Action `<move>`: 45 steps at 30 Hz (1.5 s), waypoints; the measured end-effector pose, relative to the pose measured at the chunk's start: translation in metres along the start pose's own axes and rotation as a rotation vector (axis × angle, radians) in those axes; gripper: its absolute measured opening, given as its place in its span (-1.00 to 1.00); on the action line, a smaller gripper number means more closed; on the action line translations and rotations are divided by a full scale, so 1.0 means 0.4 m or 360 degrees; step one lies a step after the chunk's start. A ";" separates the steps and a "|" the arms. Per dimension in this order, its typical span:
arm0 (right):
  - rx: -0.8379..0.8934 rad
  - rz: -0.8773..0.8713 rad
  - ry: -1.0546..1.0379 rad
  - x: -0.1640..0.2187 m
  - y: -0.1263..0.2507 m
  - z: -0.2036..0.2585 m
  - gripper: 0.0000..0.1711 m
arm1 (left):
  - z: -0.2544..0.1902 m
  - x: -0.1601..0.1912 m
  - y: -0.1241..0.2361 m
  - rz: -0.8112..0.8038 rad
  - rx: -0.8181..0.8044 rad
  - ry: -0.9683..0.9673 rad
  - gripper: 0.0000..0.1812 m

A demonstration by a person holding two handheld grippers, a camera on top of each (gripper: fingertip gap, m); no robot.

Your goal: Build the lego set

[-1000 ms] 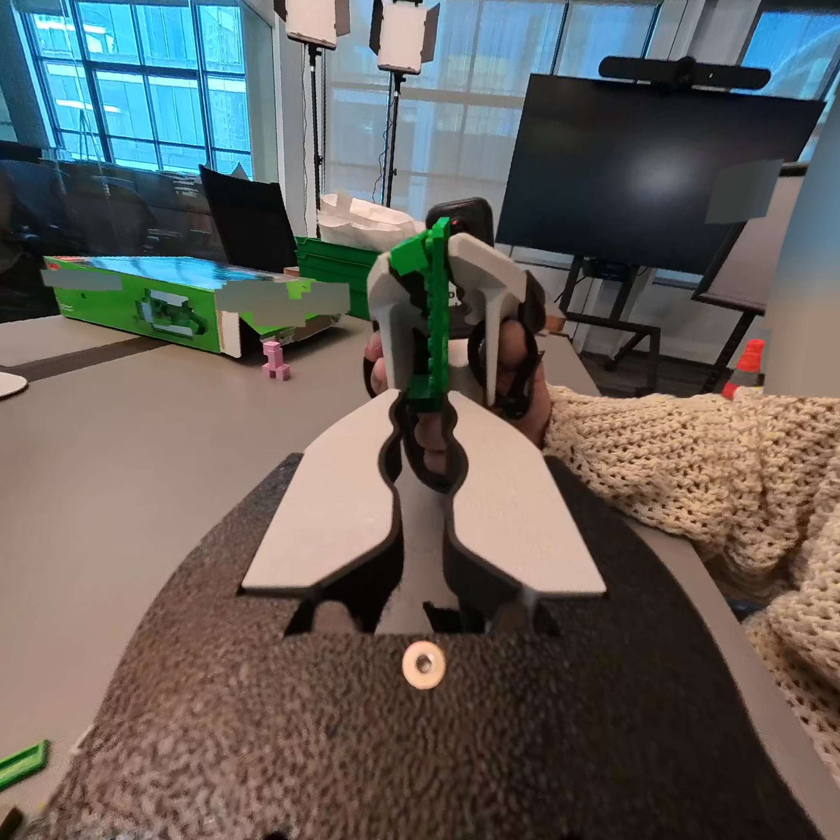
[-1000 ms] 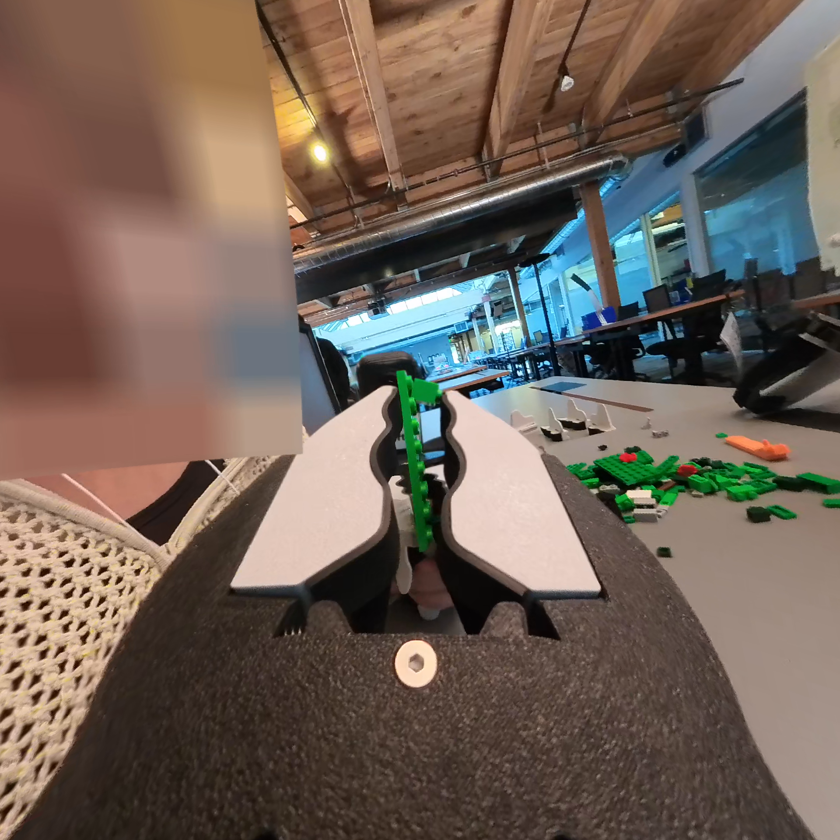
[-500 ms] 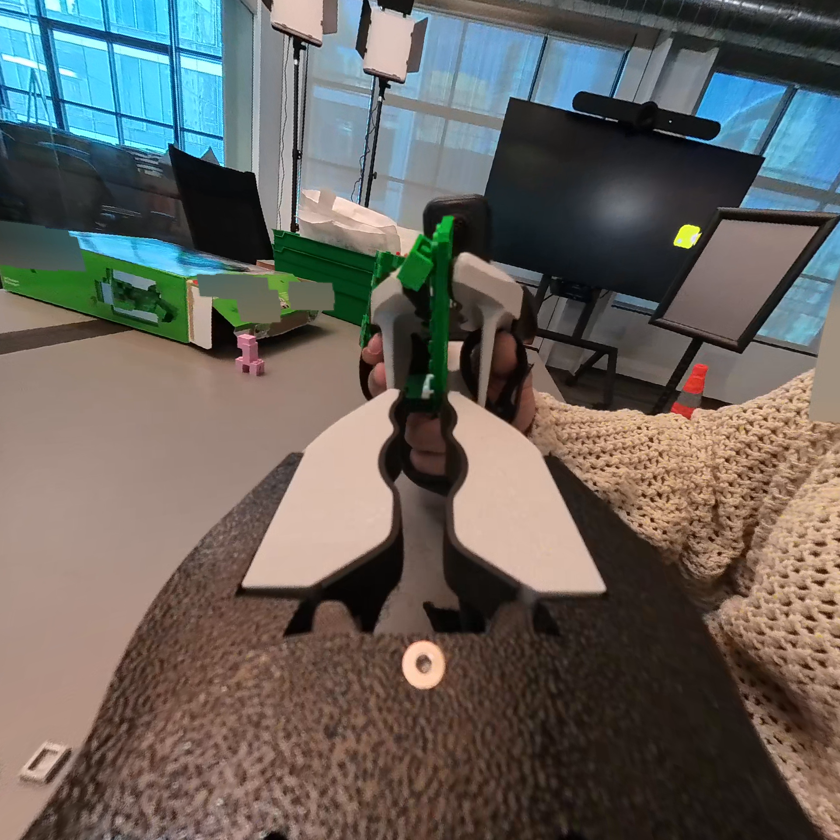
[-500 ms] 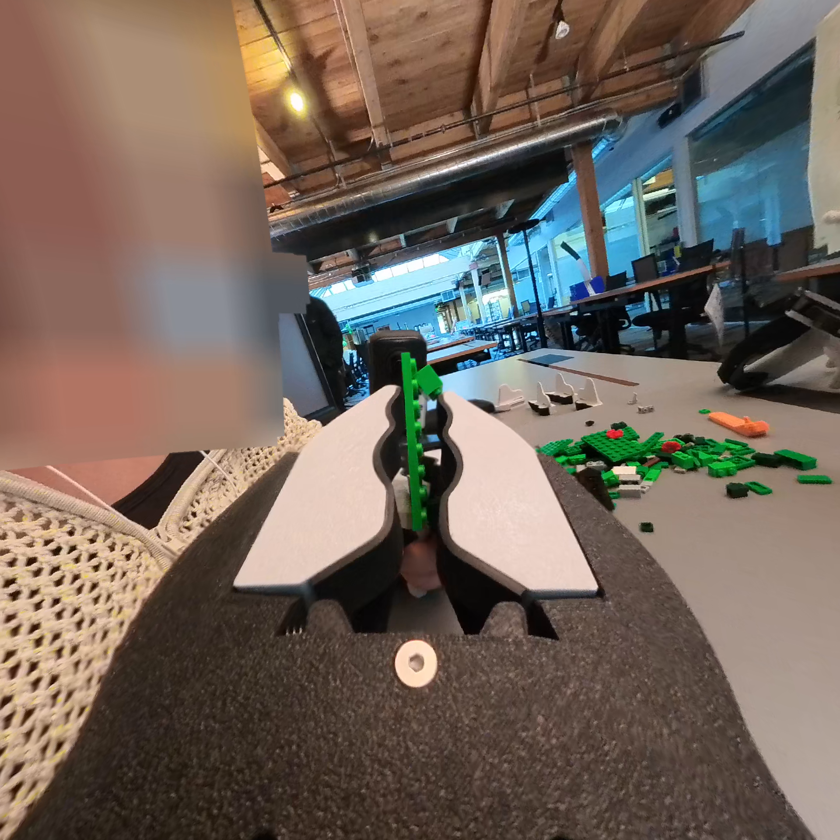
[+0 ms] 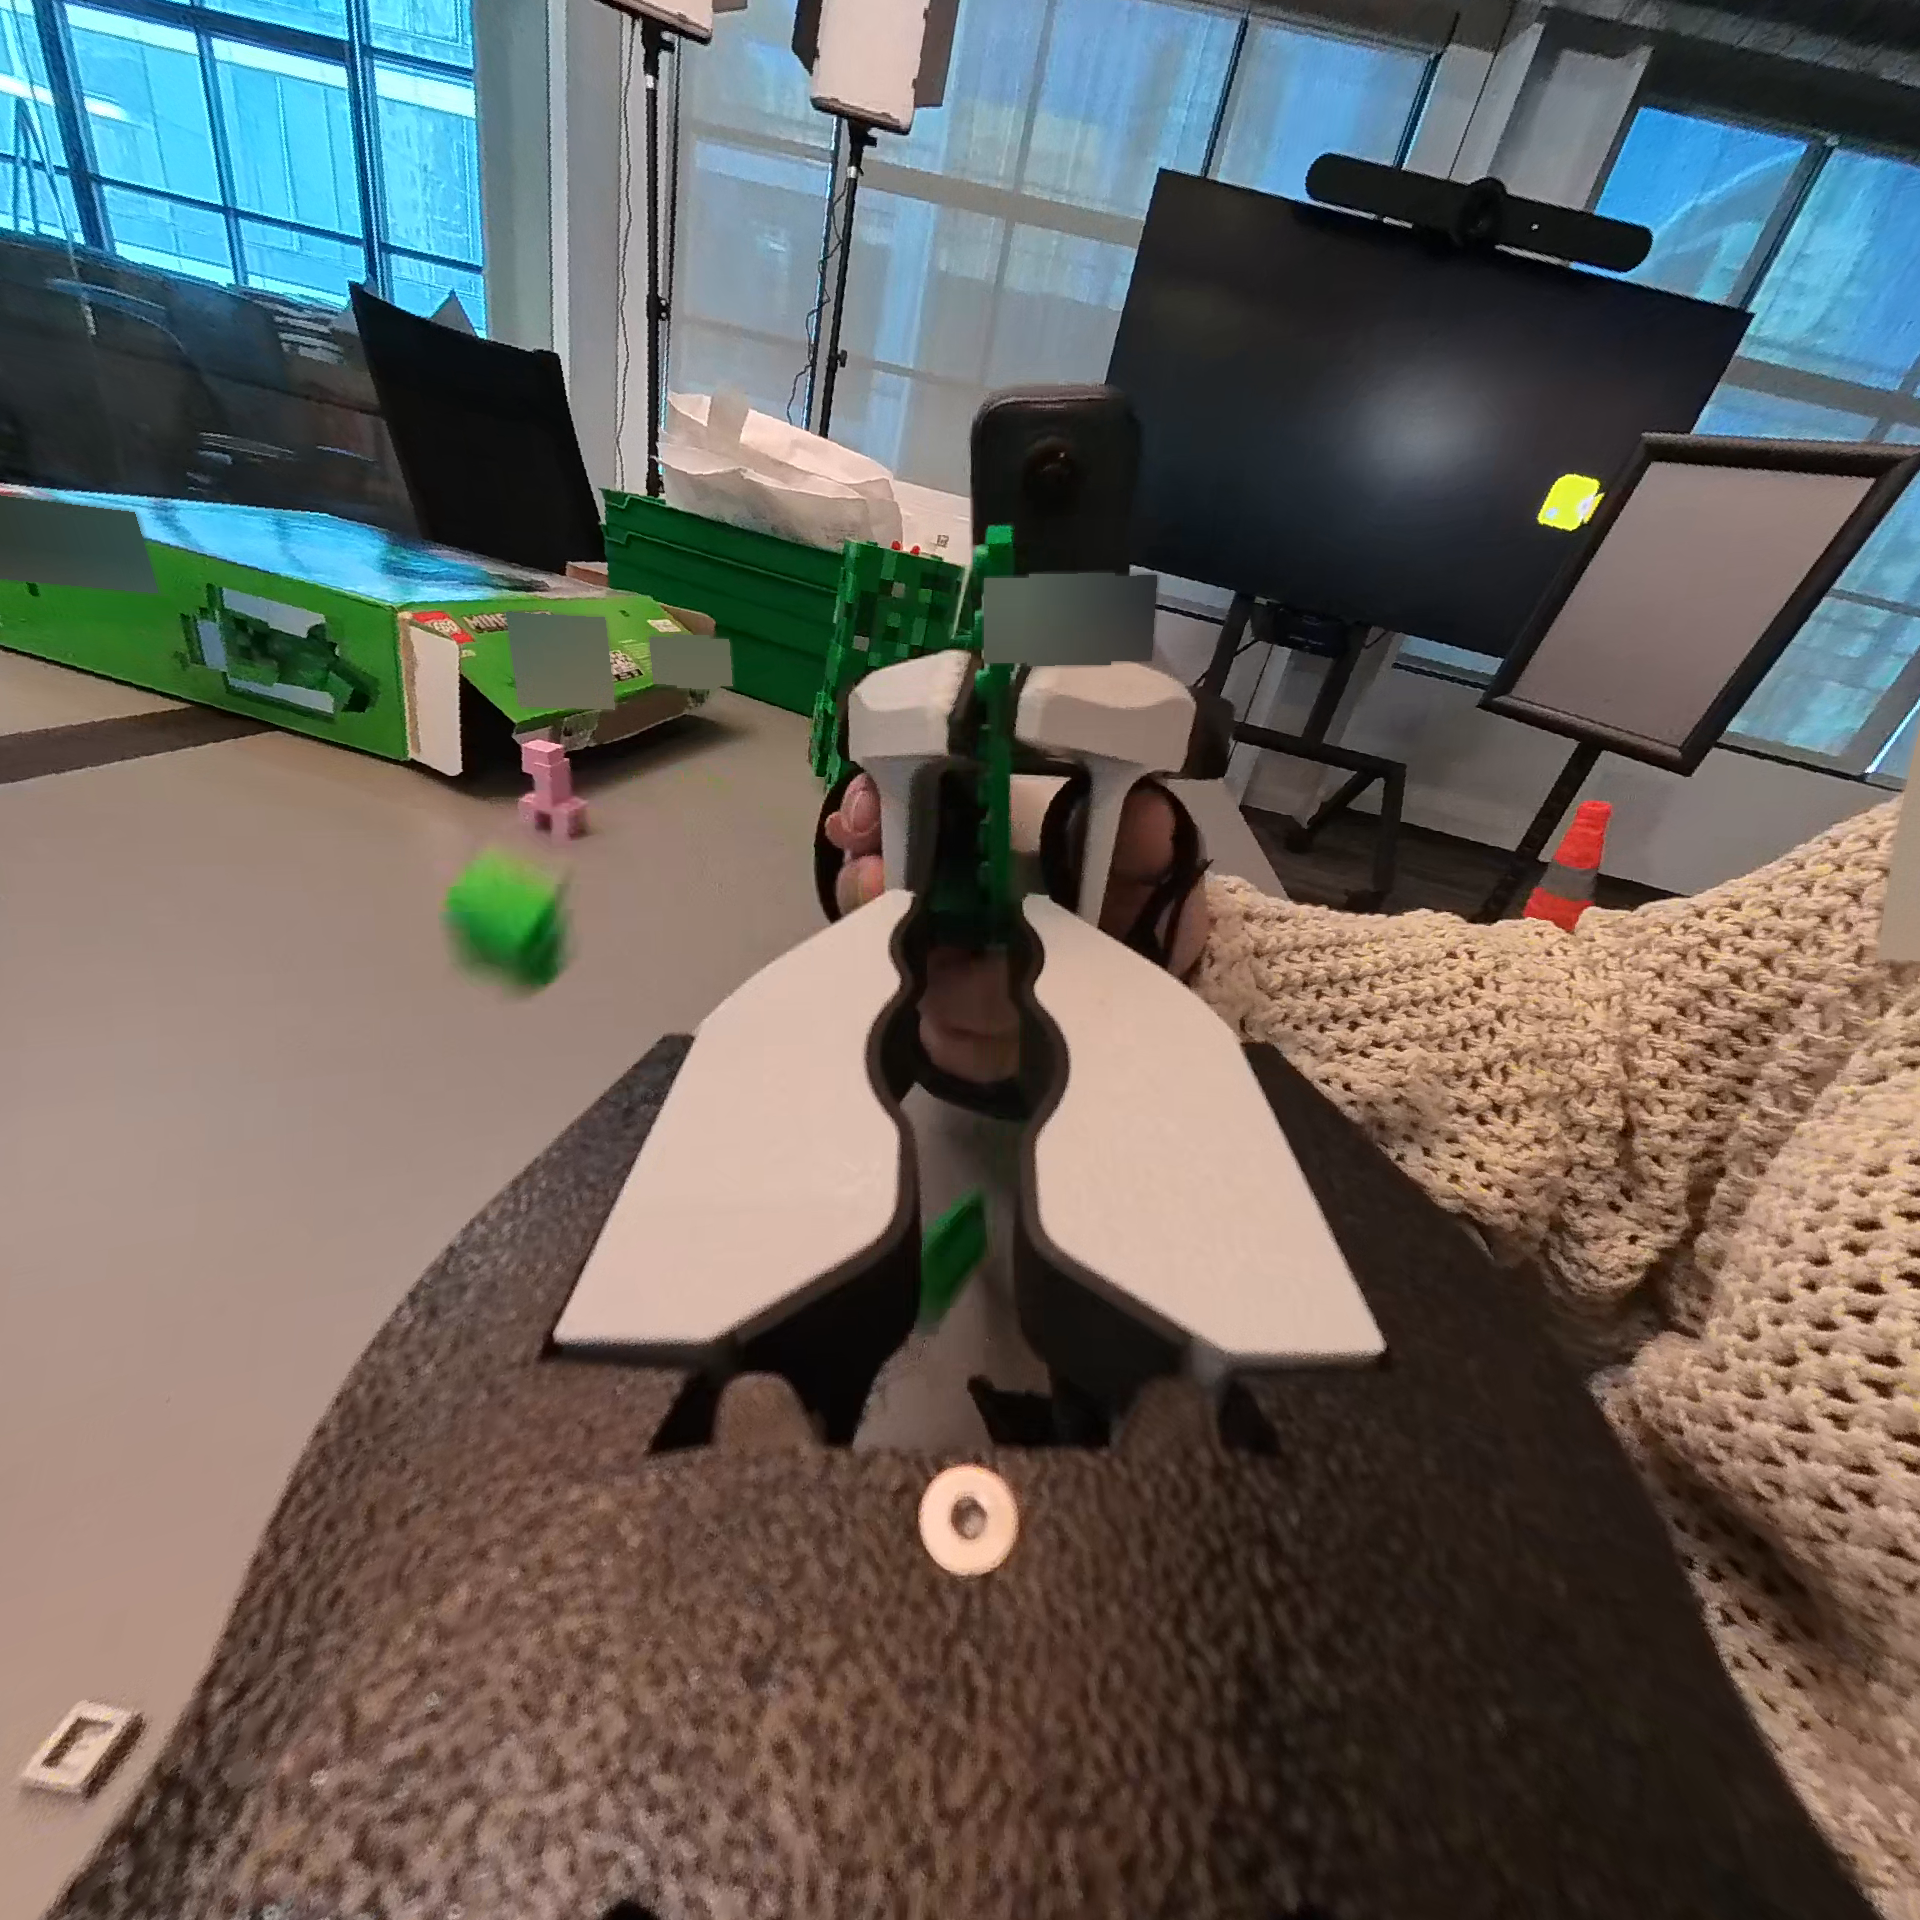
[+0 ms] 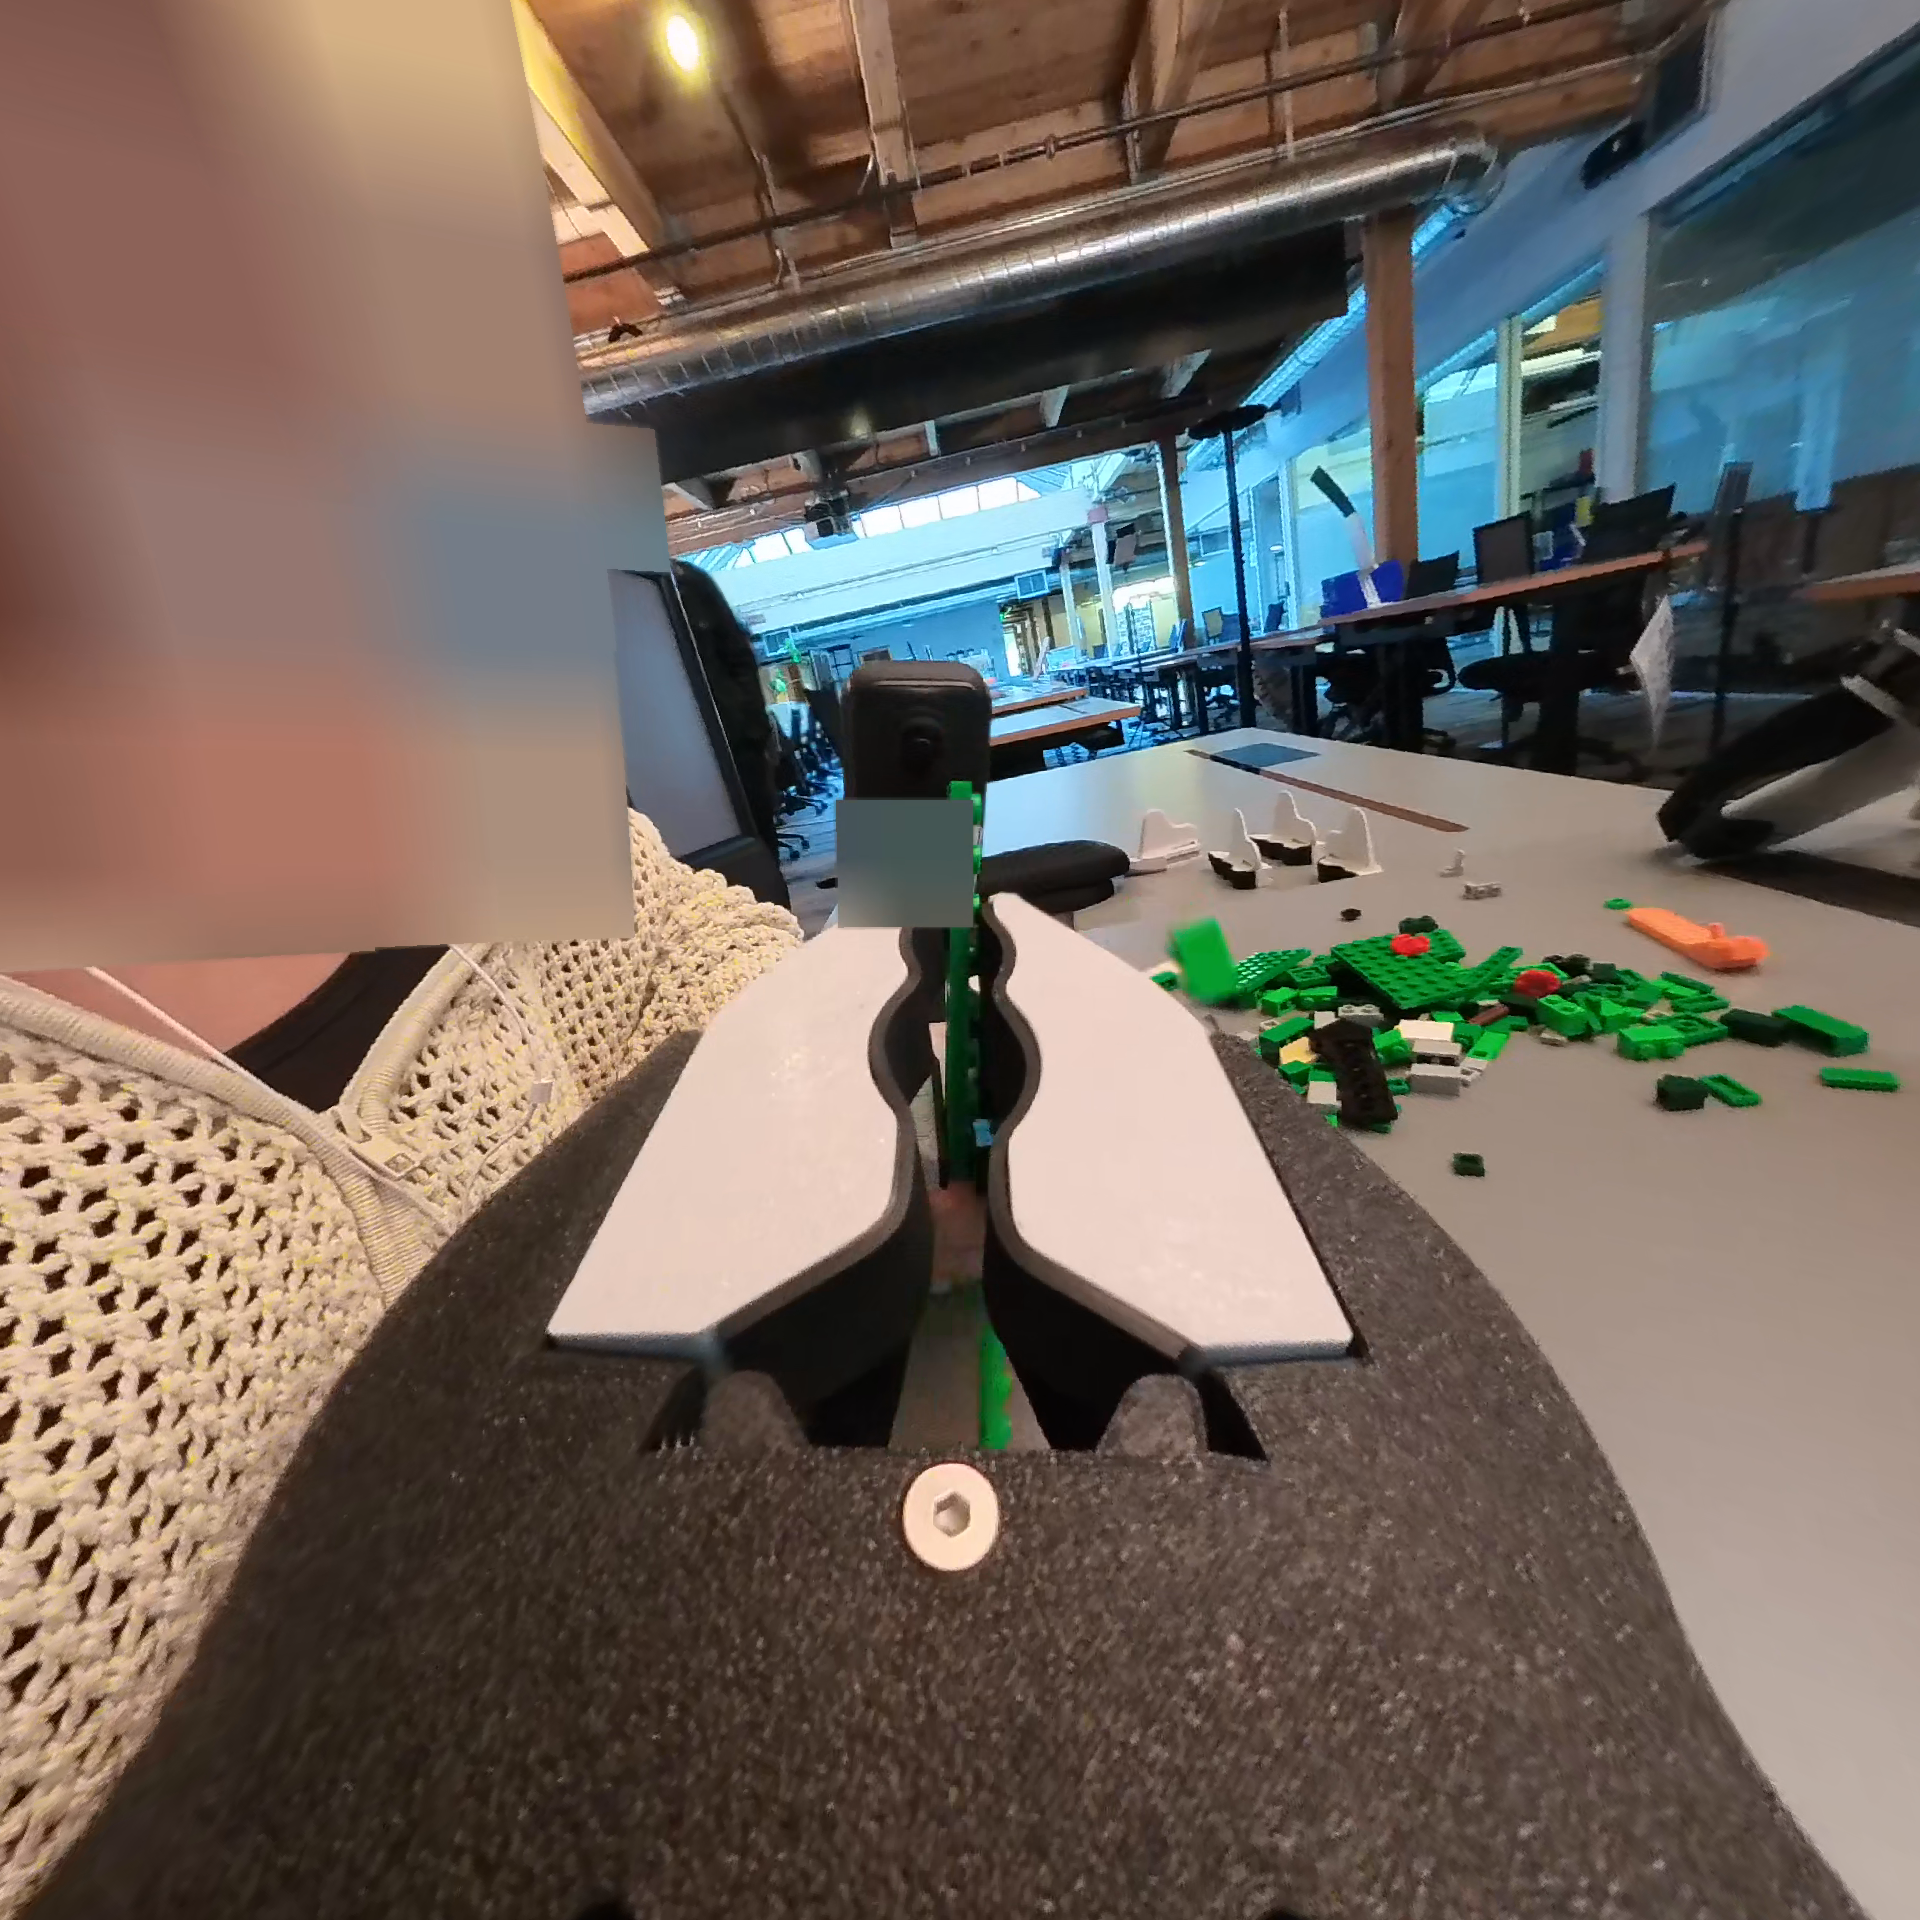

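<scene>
Since half a second ago, two green pieces have come loose: one blurred green brick [image 5: 506, 928] is in mid-air left of your grippers, and a green sliver [image 5: 951, 1252] sits blurred between the left gripper's fingers.

- Left gripper [image 5: 966, 940]: fingers nearly together, tips meeting the lower edge of the green plate assembly [image 5: 985, 800]; whether they pinch it, you cannot tell.
- Right gripper [image 6: 961, 997]: clamped on that same assembly, held edge-on and upright between both grippers, above the table [image 5: 208, 1091].
- Loose brick pile [image 6: 1455, 1013]: far right on the table, many pieces unused.
- Set box [image 5: 239, 634]: far left, open; small pink figure [image 5: 551, 795] just beside it.

Progress, by judgement: early. One thin sub-assembly exists, a piece seems shed, and most bricks remain to be placed.
</scene>
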State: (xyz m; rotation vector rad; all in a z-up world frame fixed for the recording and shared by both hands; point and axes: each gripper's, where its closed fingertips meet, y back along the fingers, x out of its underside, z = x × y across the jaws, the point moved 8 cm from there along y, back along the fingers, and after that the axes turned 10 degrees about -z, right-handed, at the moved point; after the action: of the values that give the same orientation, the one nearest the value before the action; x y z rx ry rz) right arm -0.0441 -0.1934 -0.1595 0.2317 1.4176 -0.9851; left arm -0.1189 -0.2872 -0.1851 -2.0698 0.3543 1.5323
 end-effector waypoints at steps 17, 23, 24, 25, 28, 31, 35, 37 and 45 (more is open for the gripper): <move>0.0666 0.0431 0.0586 -0.013 0.075 -0.070 -0.94 | 0.089 -0.091 0.113 -0.0426 -0.0654 -0.0477 -0.75; 0.0686 0.1180 0.1454 0.067 0.050 -0.056 -0.95 | 0.125 -0.089 0.149 -0.0352 -0.0752 -0.0441 -0.84; 0.0650 0.1281 0.1677 0.082 0.046 -0.050 -0.95 | 0.121 -0.087 0.148 -0.0334 -0.0745 -0.0467 -0.85; 0.0602 0.1348 0.1924 0.095 0.041 -0.043 -0.94 | 0.117 -0.086 0.146 -0.0324 -0.0737 -0.0504 -0.87; 0.0454 0.1403 0.2477 0.124 0.030 -0.023 -0.94 | 0.107 -0.085 0.143 -0.0310 -0.0714 -0.0569 -0.90; 0.0444 0.1377 0.2544 0.129 0.023 -0.017 -0.95 | 0.110 -0.085 0.145 -0.0319 -0.0729 -0.0549 -0.91; 0.0428 0.1411 0.2477 0.134 0.030 -0.022 -0.94 | 0.119 -0.088 0.152 -0.0343 -0.0769 -0.0497 -0.91; 0.0404 0.1453 0.2443 0.142 0.032 -0.025 -0.94 | 0.124 -0.088 0.155 -0.0352 -0.0781 -0.0471 -0.92; 0.0349 0.1891 0.2141 0.179 0.065 -0.055 -0.94 | 0.128 -0.090 0.158 -0.0366 -0.0800 -0.0448 -0.92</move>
State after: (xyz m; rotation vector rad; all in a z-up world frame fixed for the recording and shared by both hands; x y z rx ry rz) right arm -0.0529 -0.1938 -0.2383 1.9047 1.8198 0.1779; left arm -0.2035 -0.3143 -0.1787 -2.1087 -0.4011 1.8678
